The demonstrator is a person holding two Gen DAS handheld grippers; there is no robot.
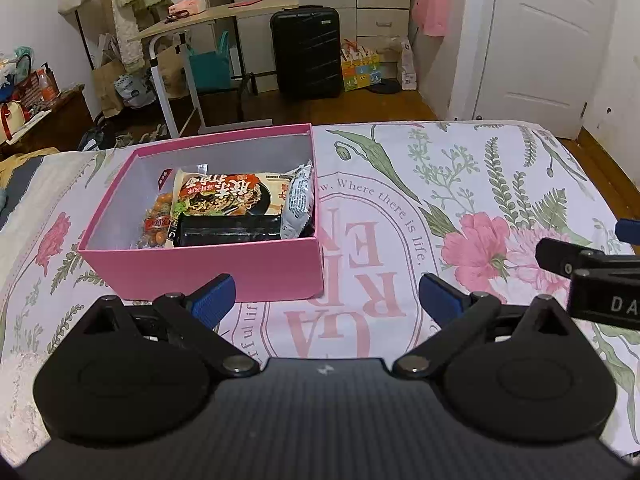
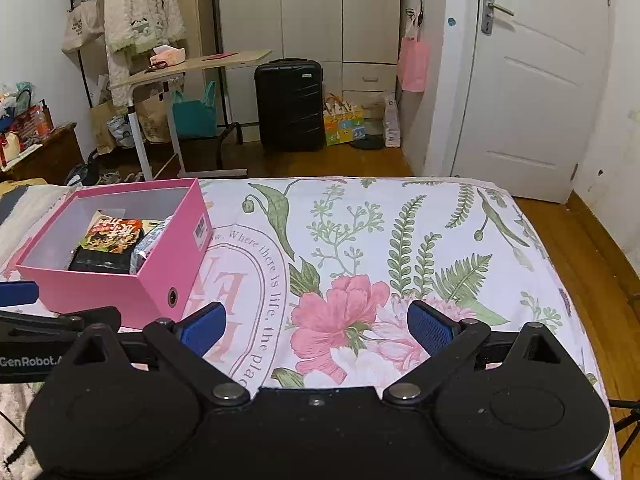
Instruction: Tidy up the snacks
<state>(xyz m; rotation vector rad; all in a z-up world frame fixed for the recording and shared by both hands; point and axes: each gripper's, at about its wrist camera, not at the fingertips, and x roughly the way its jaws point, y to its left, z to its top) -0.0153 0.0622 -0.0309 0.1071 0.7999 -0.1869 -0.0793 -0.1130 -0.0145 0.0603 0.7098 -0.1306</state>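
Note:
A pink box (image 1: 208, 264) stands on the floral bedsheet (image 1: 460, 184), open at the top. Inside lie a noodle packet (image 1: 224, 194), a black packet (image 1: 228, 230), a grey-white wrapped snack (image 1: 298, 200) and a bag of orange snacks (image 1: 158, 220). My left gripper (image 1: 326, 298) hovers open just in front of the box, nothing between its blue pads. My right gripper (image 2: 316, 328) is open and empty too, over the pink flower print to the right of the box (image 2: 156, 276). The right gripper's side (image 1: 592, 276) shows at the right edge of the left wrist view.
The bed's far edge (image 2: 360, 179) drops to a wooden floor. Beyond it stand a black suitcase (image 2: 290, 104), a rolling side table (image 2: 192, 64), a coat rack, bags and a white door (image 2: 536, 80). The bed's right edge (image 2: 560, 280) falls to the floor.

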